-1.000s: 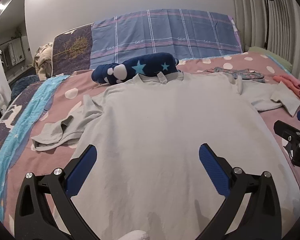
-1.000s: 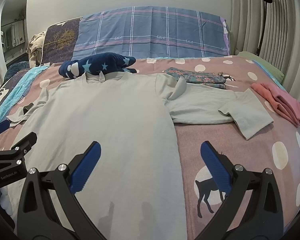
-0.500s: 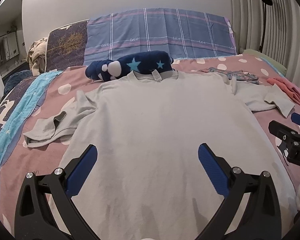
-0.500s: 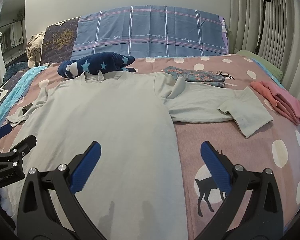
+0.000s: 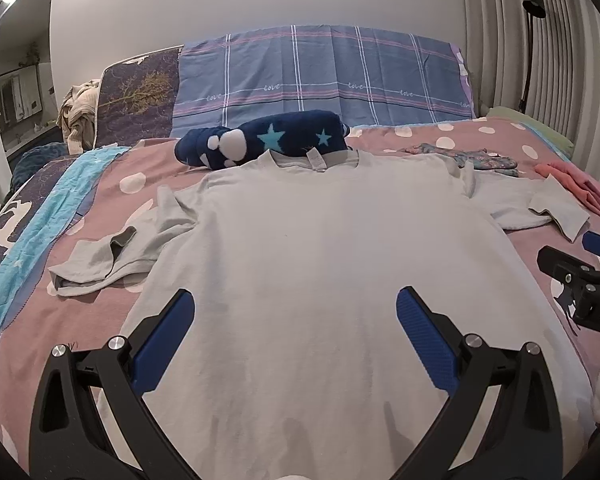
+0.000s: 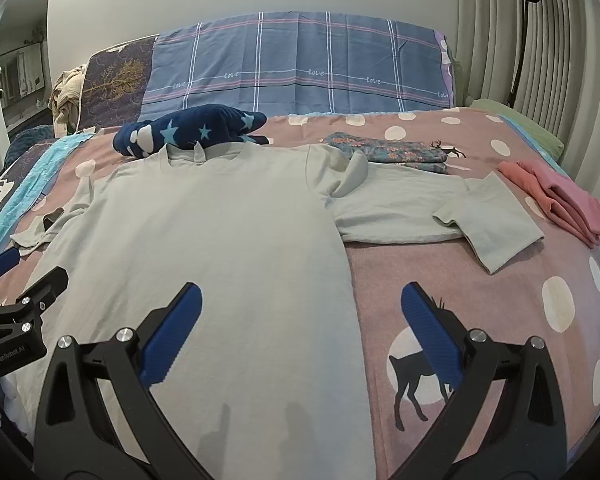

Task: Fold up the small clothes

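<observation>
The pale grey long-sleeved cotton top lay flat and face-down in the middle of the bed, collar toward the headboard, hem toward the cameras. Its left sleeve sat bunched and crumpled on the blanket; its right sleeve stretched out sideways with the cuff end doubled back on itself. Over the lower body of the top hovered the left gripper, its blue ribbed pads spread wide apart and holding nothing. The right gripper hung over the top's right edge, just as wide (nothing between the pads here either), one finger above the grey cloth and the other above the blanket. Each gripper showed at the edge of the other's view.

Underneath it all was the dusty-pink blanket with white polka dots, with a black deer silhouette on a pale moon printed near the right gripper. Touching the collar, a rolled navy fleece with light-blue stars lay crosswise. Farther right were a folded floral-patterned garment, just beyond the right sleeve, and a folded coral-pink garment near the bed's edge. Behind stood a blue plaid pillow with white and pink lines, and at the far right a black floor lamp against the ribbed curtain.
</observation>
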`<state>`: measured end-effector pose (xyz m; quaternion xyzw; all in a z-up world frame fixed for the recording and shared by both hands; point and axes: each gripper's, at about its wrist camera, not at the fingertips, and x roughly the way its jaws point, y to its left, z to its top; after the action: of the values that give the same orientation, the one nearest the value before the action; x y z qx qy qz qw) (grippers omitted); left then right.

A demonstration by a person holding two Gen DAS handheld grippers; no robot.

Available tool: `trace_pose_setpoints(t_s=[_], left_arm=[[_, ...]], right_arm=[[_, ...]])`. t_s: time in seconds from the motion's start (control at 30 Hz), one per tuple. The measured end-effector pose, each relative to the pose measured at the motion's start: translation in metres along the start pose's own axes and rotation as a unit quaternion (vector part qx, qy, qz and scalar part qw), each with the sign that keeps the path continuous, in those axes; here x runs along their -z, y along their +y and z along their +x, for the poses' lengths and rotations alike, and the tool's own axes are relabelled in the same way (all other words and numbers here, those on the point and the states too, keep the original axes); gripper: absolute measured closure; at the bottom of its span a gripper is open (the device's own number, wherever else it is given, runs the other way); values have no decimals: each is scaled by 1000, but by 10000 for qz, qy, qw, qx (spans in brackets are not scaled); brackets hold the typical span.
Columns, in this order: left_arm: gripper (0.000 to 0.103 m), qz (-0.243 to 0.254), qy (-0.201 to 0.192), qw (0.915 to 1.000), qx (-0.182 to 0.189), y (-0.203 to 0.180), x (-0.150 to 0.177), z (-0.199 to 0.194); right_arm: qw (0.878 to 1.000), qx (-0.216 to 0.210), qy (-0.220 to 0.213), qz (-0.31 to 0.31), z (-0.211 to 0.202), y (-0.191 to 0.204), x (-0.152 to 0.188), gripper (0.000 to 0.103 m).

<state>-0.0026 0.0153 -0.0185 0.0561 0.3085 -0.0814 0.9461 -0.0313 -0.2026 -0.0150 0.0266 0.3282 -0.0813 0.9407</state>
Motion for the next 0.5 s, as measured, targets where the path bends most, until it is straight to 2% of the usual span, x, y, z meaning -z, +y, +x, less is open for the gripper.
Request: trace_pose_setpoints(t_s=[0.17,0.5], left_arm=[[2,-84,-166,9997,-131,3,1,-1],[2,151,41,9998,-80,0,5,5]], right_arm=[[10000,5,5,1,0,0,0,2],[10000,14,3,-1,0,-1,0,2]])
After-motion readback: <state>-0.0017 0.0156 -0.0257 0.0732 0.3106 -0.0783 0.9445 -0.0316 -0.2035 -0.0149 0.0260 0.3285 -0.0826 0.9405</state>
